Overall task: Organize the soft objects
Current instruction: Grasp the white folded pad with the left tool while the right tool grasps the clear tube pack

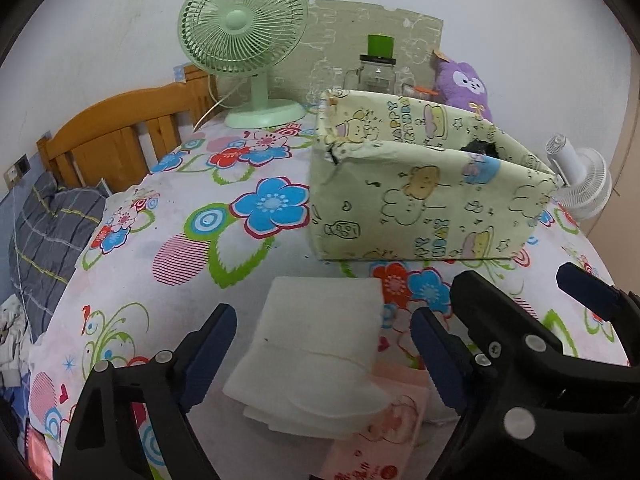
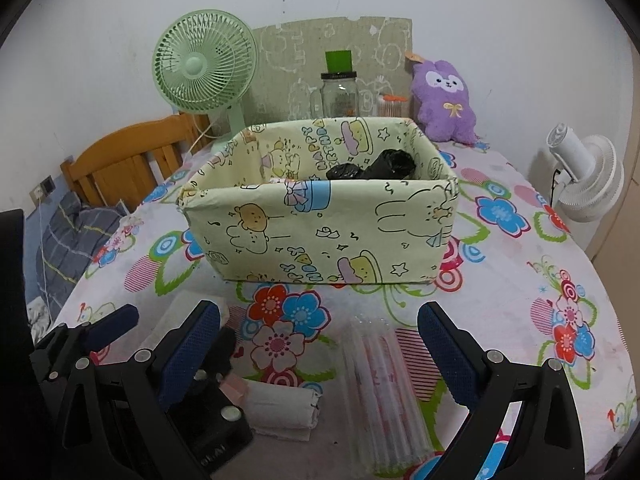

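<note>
A pale green cartoon-print fabric box (image 1: 424,196) (image 2: 320,232) stands on the flowered bedsheet, with black bags (image 2: 372,168) inside. A stack of white cotton pads (image 1: 316,356) lies on a pink tissue pack (image 1: 384,440), between the open fingers of my left gripper (image 1: 324,352). My right gripper (image 2: 320,344) is open over a clear packet of pink-and-white sheets (image 2: 384,392). A rolled white cloth (image 2: 280,404) lies by its left finger. The right gripper also shows in the left wrist view (image 1: 520,312), at the right.
A green desk fan (image 1: 244,44) (image 2: 204,68), a glass jar with a green cap (image 2: 338,92) and a purple plush toy (image 2: 444,100) stand behind the box. A white fan (image 2: 584,172) is at the right edge. A wooden headboard (image 1: 120,132) and grey bedding (image 1: 44,236) are at left.
</note>
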The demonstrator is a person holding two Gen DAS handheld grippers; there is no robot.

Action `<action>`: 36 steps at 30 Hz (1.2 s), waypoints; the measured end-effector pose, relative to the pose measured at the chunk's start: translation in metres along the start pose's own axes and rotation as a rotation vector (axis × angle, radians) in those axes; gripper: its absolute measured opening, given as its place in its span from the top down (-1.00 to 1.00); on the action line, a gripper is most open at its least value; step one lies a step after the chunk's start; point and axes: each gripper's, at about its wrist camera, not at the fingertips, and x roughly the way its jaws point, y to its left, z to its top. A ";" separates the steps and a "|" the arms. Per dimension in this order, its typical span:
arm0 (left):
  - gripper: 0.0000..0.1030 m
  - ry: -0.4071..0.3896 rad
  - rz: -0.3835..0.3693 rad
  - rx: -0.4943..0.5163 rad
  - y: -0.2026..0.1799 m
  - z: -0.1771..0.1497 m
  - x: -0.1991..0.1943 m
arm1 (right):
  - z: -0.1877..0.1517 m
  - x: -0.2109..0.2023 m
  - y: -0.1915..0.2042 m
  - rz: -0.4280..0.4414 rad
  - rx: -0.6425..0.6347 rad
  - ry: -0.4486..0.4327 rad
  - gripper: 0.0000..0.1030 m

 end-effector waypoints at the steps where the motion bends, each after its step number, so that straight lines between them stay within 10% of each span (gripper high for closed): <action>1: -0.74 0.006 -0.001 -0.002 0.001 0.000 0.002 | 0.000 0.002 0.001 -0.003 -0.002 0.005 -0.95; 36: -0.12 0.036 -0.041 0.015 -0.017 0.003 0.007 | 0.000 0.008 -0.019 0.015 0.057 0.025 -0.95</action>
